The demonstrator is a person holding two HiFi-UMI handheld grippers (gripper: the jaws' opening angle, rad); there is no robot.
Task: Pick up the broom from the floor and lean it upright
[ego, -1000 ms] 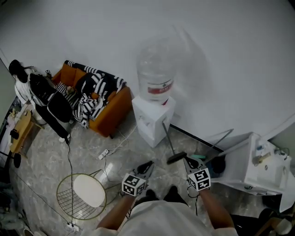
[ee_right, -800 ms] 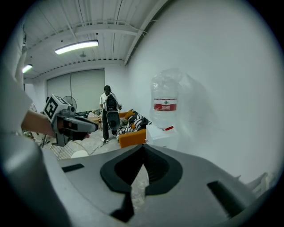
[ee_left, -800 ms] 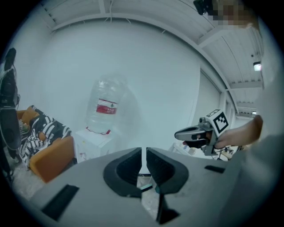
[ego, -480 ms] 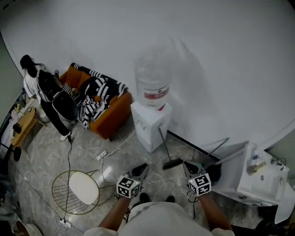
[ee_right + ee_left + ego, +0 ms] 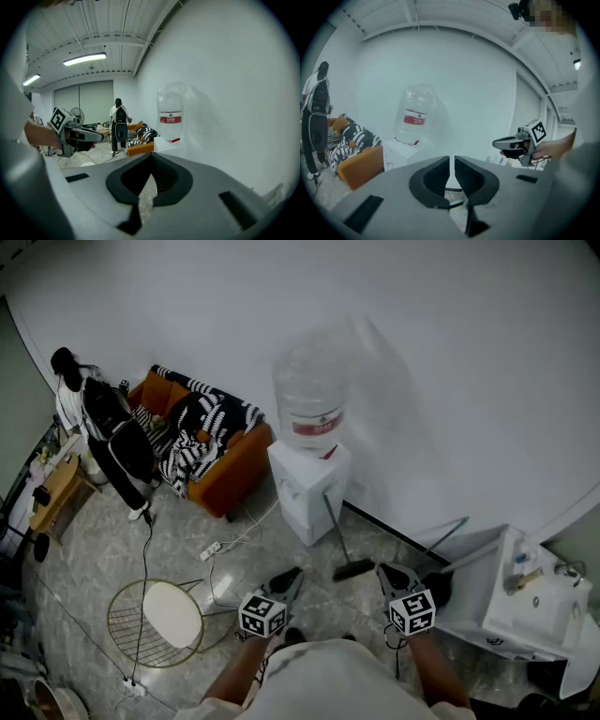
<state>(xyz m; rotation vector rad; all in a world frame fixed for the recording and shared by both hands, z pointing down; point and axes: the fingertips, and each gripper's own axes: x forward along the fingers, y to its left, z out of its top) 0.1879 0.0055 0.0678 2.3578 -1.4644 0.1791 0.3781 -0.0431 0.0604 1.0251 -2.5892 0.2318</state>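
The broom (image 5: 339,540) stands on the floor by itself, its dark head (image 5: 353,569) down and its thin handle leaning against the white water dispenser (image 5: 307,491). Neither gripper touches it. My left gripper (image 5: 289,579) hovers low, to the left of the broom head. My right gripper (image 5: 387,575) hovers just right of it. The jaws of both are shut and empty. The broom is hidden behind the jaws in both gripper views. The left gripper view shows the right gripper (image 5: 497,142), and the right gripper view shows the left gripper (image 5: 101,136).
A large water bottle (image 5: 310,401) tops the dispenser. An orange sofa (image 5: 225,465) with a striped blanket sits to the left, with a person (image 5: 105,427) standing beyond it. A round wire table (image 5: 161,622) and a power strip (image 5: 212,550) lie nearby. A white cabinet (image 5: 511,601) stands on the right.
Both grippers have drifted a little up and away from the broom. The broom stays leaning on the dispenser. The head view has shifted slightly.
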